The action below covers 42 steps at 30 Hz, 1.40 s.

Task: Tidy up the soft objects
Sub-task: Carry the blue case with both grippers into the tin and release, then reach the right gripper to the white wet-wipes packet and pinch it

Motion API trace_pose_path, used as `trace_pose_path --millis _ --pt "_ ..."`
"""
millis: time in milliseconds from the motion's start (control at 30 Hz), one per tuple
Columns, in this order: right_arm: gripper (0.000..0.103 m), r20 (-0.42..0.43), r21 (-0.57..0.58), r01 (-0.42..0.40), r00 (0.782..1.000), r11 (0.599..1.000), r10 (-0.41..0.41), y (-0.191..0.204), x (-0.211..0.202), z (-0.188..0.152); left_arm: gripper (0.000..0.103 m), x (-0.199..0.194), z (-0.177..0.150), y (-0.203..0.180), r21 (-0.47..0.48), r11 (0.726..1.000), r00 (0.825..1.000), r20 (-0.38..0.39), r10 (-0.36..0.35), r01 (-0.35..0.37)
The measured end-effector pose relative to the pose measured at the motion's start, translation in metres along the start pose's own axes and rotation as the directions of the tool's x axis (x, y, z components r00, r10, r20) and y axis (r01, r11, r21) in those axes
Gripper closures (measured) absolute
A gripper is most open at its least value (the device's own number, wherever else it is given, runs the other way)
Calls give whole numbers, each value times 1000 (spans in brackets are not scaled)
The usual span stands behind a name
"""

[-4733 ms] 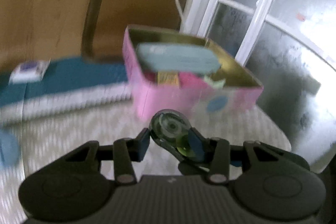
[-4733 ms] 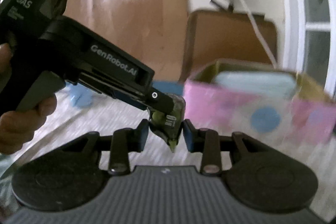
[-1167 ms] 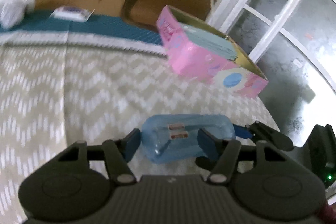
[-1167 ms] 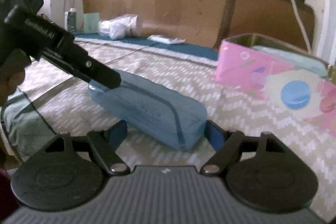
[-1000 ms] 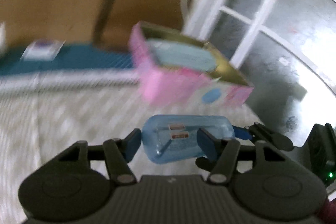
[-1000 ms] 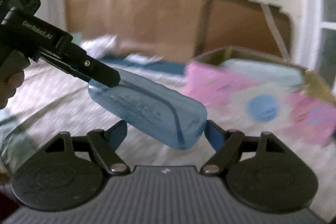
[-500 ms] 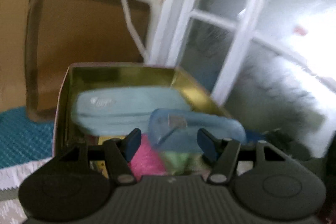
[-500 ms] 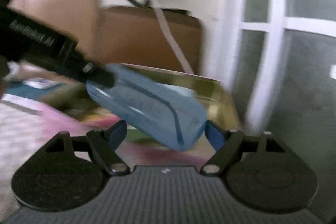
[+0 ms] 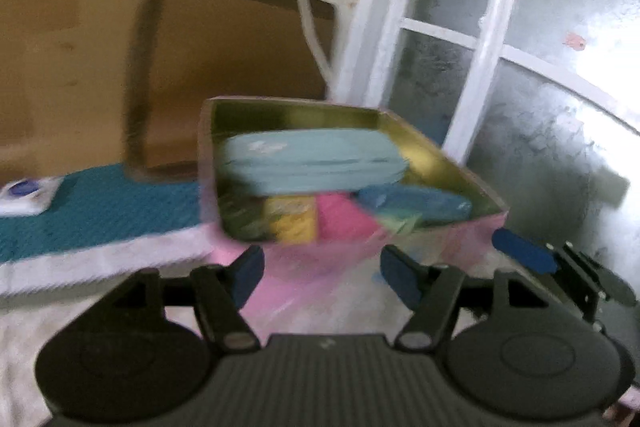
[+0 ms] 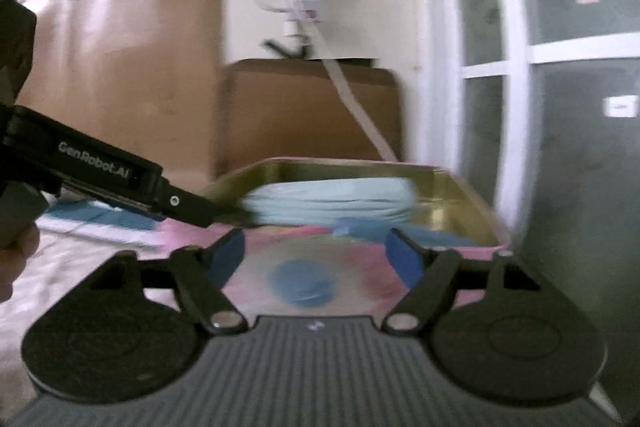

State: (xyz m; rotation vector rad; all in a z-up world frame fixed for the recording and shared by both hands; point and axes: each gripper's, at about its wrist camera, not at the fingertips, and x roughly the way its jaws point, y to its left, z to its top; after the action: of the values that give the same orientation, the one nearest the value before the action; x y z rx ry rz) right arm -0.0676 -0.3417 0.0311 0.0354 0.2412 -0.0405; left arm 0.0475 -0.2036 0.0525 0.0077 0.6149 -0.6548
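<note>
My left claw [image 9: 322, 277] is spread and empty, low in the frame before the pink tin box [image 9: 360, 259]; my right claw [image 10: 314, 257] is likewise released with nothing between its pads. The blue translucent pouch [image 9: 414, 205] lies inside the box at centre right, beside a pink item [image 9: 340, 217] and a yellow one [image 9: 294, 221], under the pale teal case [image 9: 312, 161]. I judge this drop done. At left, a white packet [image 9: 26, 195] on the teal cloth [image 9: 104, 211] may be left to collect; blur hides more.
</note>
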Motion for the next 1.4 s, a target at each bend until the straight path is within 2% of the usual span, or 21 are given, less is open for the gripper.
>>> trace_pose_path --millis 67,133,233,267,300,400,433,500,533,567,633,767,833,933,1000,1033,1067,1100,1133,1233,1400 --pt "45 -36 -8 -69 997 998 69 18 1 -2 37 -20 -18 23 -31 999 1000 -4 29 -29" --pt "59 -90 -16 -156 984 988 154 37 4 -4 37 -36 -37 49 -55 994 995 -24 96 -97" --pt "71 -179 -49 -262 952 964 249 71 19 -6 37 -57 -63 98 -113 964 969 -87 232 -241" --pt "71 -205 -62 -295 939 954 277 84 24 -6 37 -65 -71 115 -134 947 955 -99 279 -291" --pt "71 -224 -71 -327 926 942 305 96 29 -6 37 -72 -77 131 -141 929 939 -105 329 -341" --pt "71 -277 -58 -405 885 912 375 130 50 -1 33 -94 -90 168 -111 851 857 -100 505 -514" --pt "71 -288 -44 -421 874 906 392 140 60 2 31 -100 -93 179 -103 822 828 -100 551 -559" --pt "71 -300 11 -445 853 895 428 157 84 10 27 -110 -99 199 -116 778 786 -82 612 -618" --pt "71 -305 50 -456 840 888 449 165 97 14 28 -116 -98 211 -175 784 803 -87 590 -595" --pt "71 -308 98 -462 828 881 468 173 116 20 27 -122 -99 221 -243 793 826 -76 558 -559" --pt "71 -314 173 -441 823 881 474 187 149 28 27 -128 -100 226 -289 798 841 -52 539 -529" --pt "71 -339 293 -325 844 899 416 206 224 38 28 -135 -102 223 -303 810 852 -15 523 -502" --pt "70 -342 330 -252 866 910 364 213 254 38 28 -137 -102 225 -311 812 855 -6 518 -494" --pt "70 -362 406 -186 866 895 344 217 290 34 28 -134 -102 222 -318 818 858 25 513 -479" --pt "71 -376 411 -157 868 898 324 222 306 33 28 -135 -102 223 -323 823 862 44 506 -467" --pt "74 -384 415 -145 867 898 318 223 314 33 28 -135 -102 224 -328 825 864 50 502 -460" --pt "84 -386 429 -138 866 893 319 222 318 32 28 -136 -102 224 -334 827 866 55 497 -453" --pt "86 -383 448 -134 864 884 326 220 321 31 28 -137 -102 225 -341 828 869 61 491 -444" --pt "100 -385 469 -122 863 875 327 217 322 30 28 -138 -102 227 -351 829 872 65 485 -435" --pt "99 -392 522 -111 850 846 353 207 321 25 28 -139 -102 232 -380 826 877 72 476 -416" --pt "99 -394 475 -163 839 865 375 210 283 25 27 -140 -102 232 -385 826 876 81 475 -412"
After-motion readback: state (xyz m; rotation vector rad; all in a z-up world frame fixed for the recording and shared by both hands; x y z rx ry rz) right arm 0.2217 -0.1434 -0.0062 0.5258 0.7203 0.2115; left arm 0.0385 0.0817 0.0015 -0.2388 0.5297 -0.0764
